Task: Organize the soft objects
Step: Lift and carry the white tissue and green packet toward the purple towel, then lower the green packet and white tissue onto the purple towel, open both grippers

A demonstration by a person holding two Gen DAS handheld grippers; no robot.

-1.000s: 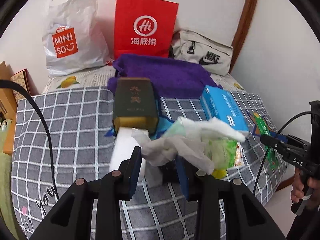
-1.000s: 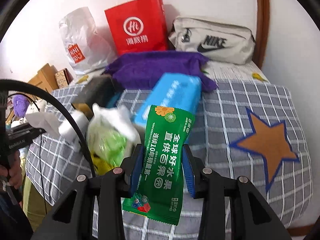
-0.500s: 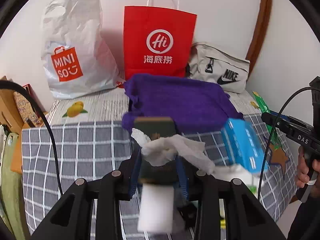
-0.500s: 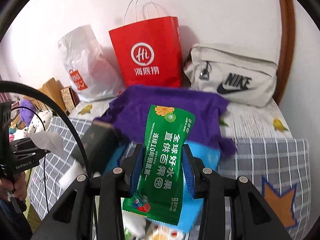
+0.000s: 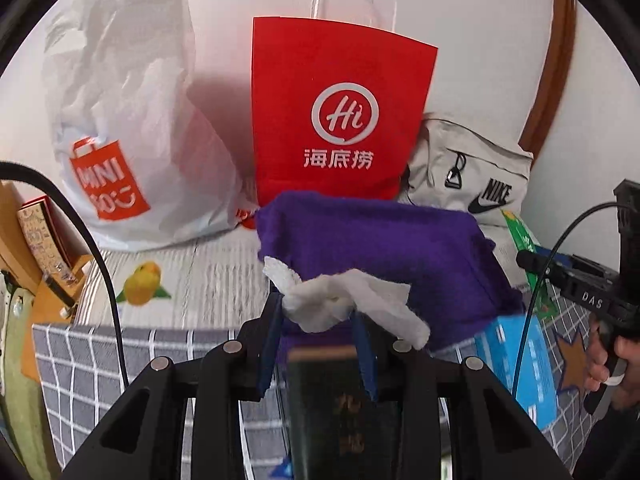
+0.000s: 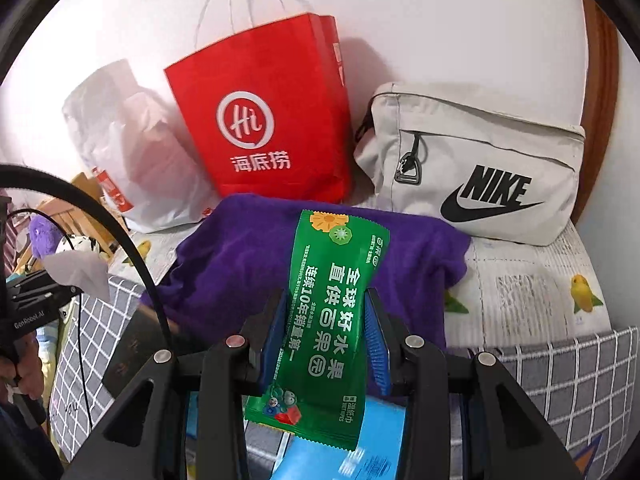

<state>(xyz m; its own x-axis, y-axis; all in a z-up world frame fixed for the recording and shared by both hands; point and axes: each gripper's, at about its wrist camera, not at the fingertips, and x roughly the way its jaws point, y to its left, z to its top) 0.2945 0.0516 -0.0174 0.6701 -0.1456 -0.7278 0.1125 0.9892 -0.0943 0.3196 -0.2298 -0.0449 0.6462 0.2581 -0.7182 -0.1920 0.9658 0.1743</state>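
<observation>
- Jaws of the left gripper (image 5: 318,344) drawn in narrow, pinching a crumpled white tissue (image 5: 348,304) that spills out above and to the right of the blue pads
- Jaws of the right gripper (image 6: 326,336) likewise part closed, clamped on the sides of a green wet-wipe packet (image 6: 326,312), held lengthwise with both ends sticking out past the pads
- Both loads carried in the air over a folded purple towel (image 5: 380,248) on the bed, neither touching it
- Judged as the carry step: two soft items lifted and on the way to a drop-off, nothing set down yet
- Next move probably calls for choosing a container, then lowering over its mouth and spreading the jaws; tissue likely to cling or drift, packet likely to slide out cleanly
- Beyond the towel, against the wall: a red paper bag (image 5: 340,120), a white plastic shopping bag (image 5: 128,120) on its left, a grey pouch (image 6: 472,160) on its right
- Below the grippers: a dark box (image 5: 344,412) and a blue tissue pack (image 5: 520,364) on the checked bedcover (image 5: 80,360)
</observation>
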